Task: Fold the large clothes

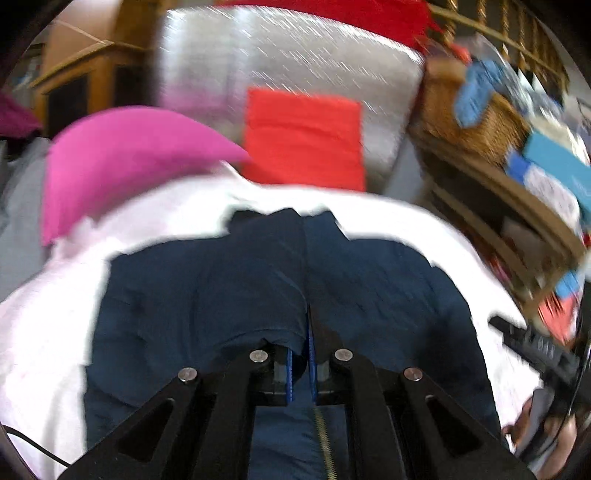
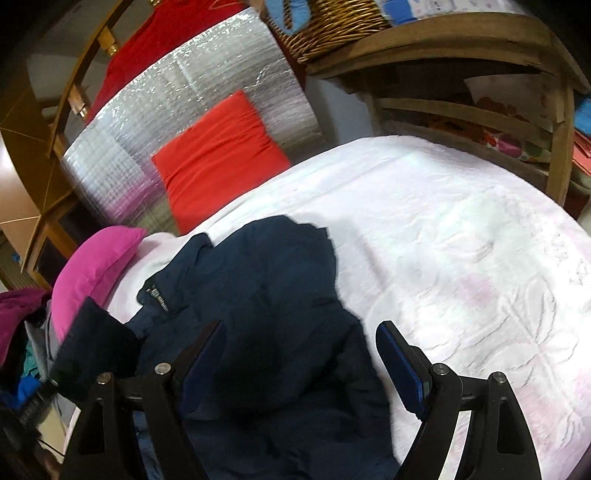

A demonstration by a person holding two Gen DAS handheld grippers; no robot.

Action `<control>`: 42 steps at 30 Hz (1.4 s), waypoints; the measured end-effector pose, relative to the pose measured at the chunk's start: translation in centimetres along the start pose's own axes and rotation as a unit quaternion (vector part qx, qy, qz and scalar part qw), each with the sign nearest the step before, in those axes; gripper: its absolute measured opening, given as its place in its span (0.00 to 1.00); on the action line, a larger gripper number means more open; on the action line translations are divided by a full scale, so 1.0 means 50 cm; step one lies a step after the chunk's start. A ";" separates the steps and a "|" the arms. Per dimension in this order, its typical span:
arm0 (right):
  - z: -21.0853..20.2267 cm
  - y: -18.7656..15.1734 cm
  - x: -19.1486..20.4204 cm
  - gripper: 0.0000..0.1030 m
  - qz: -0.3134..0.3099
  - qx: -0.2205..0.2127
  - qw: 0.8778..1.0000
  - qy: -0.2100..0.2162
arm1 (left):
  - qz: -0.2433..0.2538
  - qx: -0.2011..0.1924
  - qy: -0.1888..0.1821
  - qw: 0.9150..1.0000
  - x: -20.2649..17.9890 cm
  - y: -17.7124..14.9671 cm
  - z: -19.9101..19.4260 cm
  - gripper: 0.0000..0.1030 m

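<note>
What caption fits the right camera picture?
Open right gripper over a navy jacket on a white bedspread.

- A white bedspread (image 2: 461, 258) with a raised pattern covers the bed.
- A silver quilted foil sheet (image 2: 207, 96) stands behind the bed, with a wooden railing (image 2: 74, 92) along its upper edge and a red cloth (image 2: 147, 40) draped above it.
- An orange-red cushion (image 2: 218, 147) leans against the foil; a pink pillow (image 2: 96, 266) lies near it at the bed's edge.
- A wooden shelf unit (image 2: 480, 40) stands beside the bed, a wicker basket (image 2: 340, 26) on top.
- A wooden cabinet (image 1: 74, 81) stands at the far left.
</note>
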State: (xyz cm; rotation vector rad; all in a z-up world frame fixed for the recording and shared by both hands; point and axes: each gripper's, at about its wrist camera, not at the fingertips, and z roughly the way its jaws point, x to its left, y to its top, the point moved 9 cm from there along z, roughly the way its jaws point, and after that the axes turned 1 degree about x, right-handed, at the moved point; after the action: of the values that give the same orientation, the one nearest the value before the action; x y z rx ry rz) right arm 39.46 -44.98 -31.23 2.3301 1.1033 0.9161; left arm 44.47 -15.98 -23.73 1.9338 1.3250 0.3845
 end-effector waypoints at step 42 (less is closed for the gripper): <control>-0.014 -0.023 0.045 0.84 -0.024 0.026 0.999 0.038 | -0.025 0.188 -0.176 0.966 0.005 -0.225 -0.095 0.82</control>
State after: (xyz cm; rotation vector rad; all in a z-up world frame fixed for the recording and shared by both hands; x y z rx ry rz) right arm 39.42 -42.46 -30.56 2.3174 1.2209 0.9757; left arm 34.13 -11.73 -28.66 2.1437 1.2675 -0.2500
